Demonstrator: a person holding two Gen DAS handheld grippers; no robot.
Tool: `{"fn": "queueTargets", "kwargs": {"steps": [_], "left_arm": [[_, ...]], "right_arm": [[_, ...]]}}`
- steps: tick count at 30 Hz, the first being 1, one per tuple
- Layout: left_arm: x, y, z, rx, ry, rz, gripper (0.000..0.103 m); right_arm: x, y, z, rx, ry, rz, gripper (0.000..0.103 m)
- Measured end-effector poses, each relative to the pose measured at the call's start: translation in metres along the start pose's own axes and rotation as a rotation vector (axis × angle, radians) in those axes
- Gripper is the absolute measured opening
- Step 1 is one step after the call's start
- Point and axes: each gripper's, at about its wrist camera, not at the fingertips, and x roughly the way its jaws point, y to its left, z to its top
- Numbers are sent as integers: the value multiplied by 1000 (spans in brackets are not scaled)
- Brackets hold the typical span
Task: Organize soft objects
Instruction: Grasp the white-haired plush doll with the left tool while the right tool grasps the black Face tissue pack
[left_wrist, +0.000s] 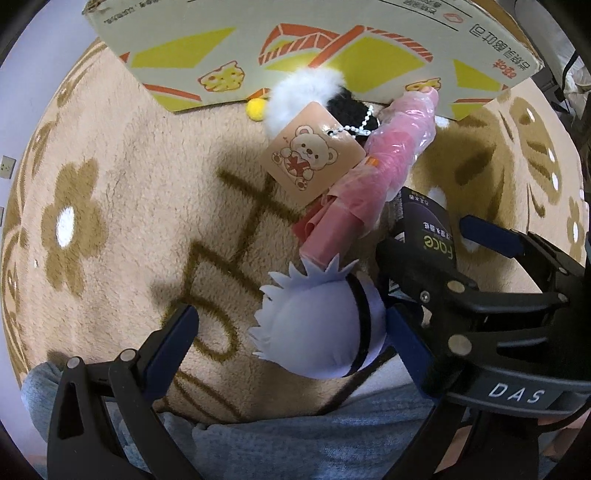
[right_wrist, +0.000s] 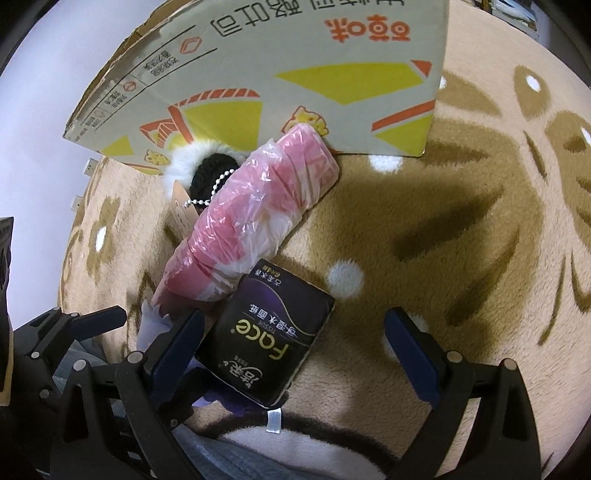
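Note:
Soft objects lie on a beige rug. A lavender spiky plush (left_wrist: 317, 332) lies between the open jaws of my left gripper (left_wrist: 291, 325), nearer the right finger. A pink roll in clear plastic (left_wrist: 373, 177) (right_wrist: 251, 218) lies beyond it, next to a white and black fluffy toy (left_wrist: 306, 92) (right_wrist: 207, 166) with a bear tag (left_wrist: 310, 155). A black Face tissue pack (right_wrist: 269, 336) (left_wrist: 428, 229) lies between the open jaws of my right gripper (right_wrist: 295, 332), against the left finger. The right gripper shows in the left wrist view (left_wrist: 454, 258).
A printed cardboard box (left_wrist: 295, 48) (right_wrist: 280, 74) stands at the far edge of the rug (left_wrist: 110, 184) (right_wrist: 461, 221). A small yellow pom-pom (left_wrist: 256, 109) lies by the box. Grey-blue fabric (left_wrist: 277, 443) lies at the near edge.

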Motion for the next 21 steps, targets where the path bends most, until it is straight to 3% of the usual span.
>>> {"fn": "queueTargets", "kwargs": {"steps": [5, 14, 17, 19, 21], "left_arm": [[2, 2, -1, 1, -1, -3, 101], [4, 4, -2, -2, -5, -4, 102], [6, 2, -2, 4, -7, -2, 101], [7, 0, -2, 3, -5, -8, 100], [8, 0, -2, -2, -3, -19, 99]], "right_arm": [[0, 1, 0, 0, 0, -4, 102], [-2, -3, -1, 1, 4, -34, 89], [-3, -4, -1, -3, 9, -58, 81], [-4, -7, -2, -2, 10, -78, 69], [-6, -9, -2, 2, 9, -77, 67]]}}
